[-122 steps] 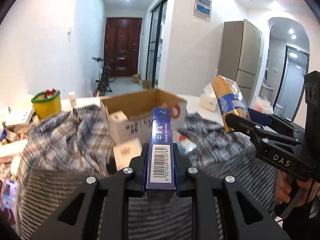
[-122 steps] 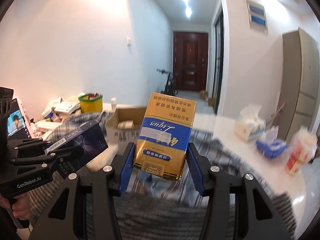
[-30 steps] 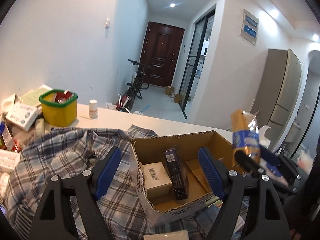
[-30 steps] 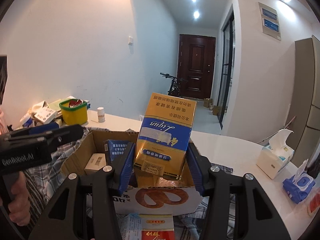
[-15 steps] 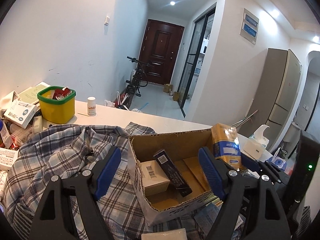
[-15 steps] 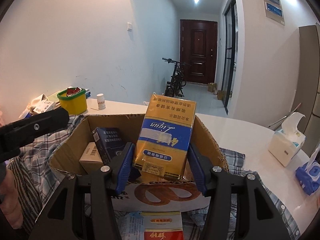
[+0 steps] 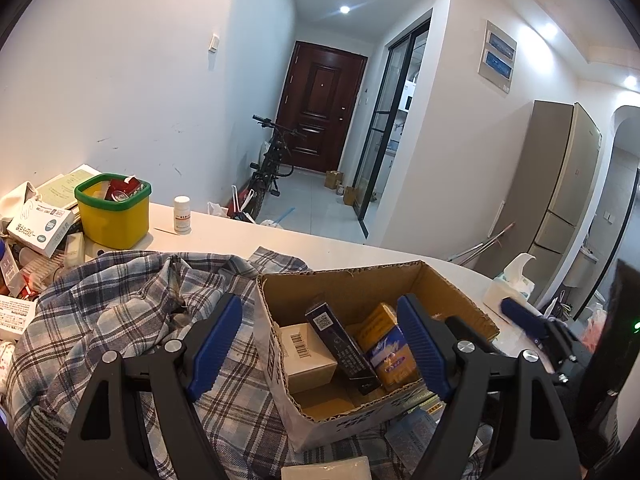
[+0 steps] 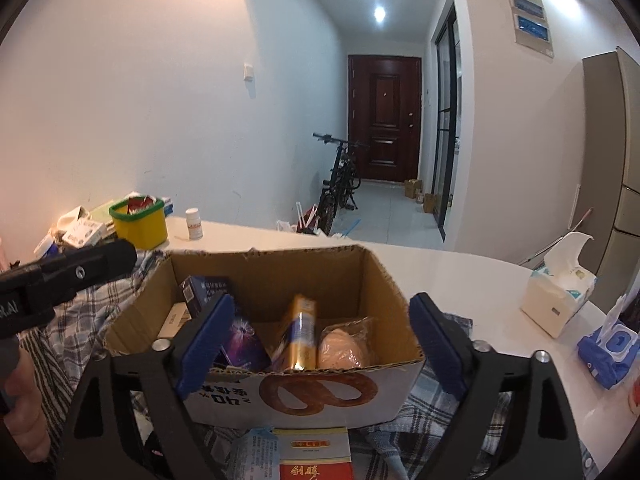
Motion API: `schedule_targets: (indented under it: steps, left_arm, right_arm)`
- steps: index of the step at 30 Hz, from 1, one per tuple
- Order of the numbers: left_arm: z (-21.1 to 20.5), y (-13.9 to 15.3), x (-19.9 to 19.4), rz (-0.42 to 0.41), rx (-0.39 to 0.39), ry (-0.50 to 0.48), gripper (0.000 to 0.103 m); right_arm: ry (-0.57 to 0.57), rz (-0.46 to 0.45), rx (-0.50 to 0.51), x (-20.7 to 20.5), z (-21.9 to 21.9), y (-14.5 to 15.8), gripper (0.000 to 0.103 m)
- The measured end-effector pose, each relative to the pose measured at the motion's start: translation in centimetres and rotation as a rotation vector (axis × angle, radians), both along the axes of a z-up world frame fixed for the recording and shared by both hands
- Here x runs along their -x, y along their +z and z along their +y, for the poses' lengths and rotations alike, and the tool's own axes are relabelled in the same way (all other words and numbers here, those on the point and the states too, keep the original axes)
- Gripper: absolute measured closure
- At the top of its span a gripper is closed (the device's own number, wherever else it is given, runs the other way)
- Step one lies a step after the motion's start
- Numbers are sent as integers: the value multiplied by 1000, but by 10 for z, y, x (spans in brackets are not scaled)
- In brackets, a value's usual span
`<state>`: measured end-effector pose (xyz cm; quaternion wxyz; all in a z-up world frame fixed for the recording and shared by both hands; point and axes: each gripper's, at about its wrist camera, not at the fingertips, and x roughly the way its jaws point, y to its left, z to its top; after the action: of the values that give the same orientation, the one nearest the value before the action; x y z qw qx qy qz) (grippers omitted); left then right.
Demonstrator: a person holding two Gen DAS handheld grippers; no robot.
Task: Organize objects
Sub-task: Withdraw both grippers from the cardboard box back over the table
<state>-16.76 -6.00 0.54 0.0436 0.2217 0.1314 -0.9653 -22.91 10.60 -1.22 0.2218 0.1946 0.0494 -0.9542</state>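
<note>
Right tongs [image 8: 322, 340] are spreading apart with nothing pinched; the gold box [image 8: 298, 332] sits on end inside the cardboard box [image 8: 304, 394] on the desk [image 8: 460, 276]. Left tongs [image 7: 320, 344] hang released and empty over that same box.

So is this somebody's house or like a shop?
Most likely somebody's home. A black bicycle is parked in a hallway by a dark red front door, a tall beige fridge stands nearby, and a crumpled blue plaid shirt lies on the white table.
</note>
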Motion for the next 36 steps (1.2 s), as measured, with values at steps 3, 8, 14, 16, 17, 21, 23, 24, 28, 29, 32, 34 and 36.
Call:
schedule_targets:
  steps: [3,8,14,16,17,21,23,24,28,29,32,34,36]
  left_arm:
    - [0,1,-1,7,9,2,21]
    - [2,4,-6,36,25,14,21]
    - [6,12,-16,101,83,61,17]
    - [7,15,-20,122,87,55,16]
    - [9,17,-22,138,86,46,14]
    - [8,21,-27,178,49,13,0]
    - [8,23,-29,190,46,11,0]
    - [8,24,-30,194,48,10,0]
    - [5,31,-33,194,18,10,0]
    - [2,34,-35,199,-3,8,0]
    - [-4,49,-50,242,-54,-17,0]
    - [-4,61,-59,253,-57,-16,0]
    - [-2,70,-67,252,-50,-17,0]
  right_arm:
    - [-14,28,29,-5,6,8,6]
    - [-45,56,63,-8,14,16,0]
    - [-70,76,92,-10,24,22,0]
    - [-80,99,94,-12,26,25,0]
    - [-85,110,91,-14,27,26,0]
    - [-94,137,80,-16,28,29,0]
    - [-95,141,74,-17,28,29,0]
    - [-93,142,71,-18,27,30,0]
    - [-84,181,45,-26,26,38,0]
    - [-83,207,41,-31,27,42,0]
    - [-72,272,32,-47,29,54,0]
    - [-50,301,31,-59,29,65,0]
    - [-48,329,22,-72,29,76,0]
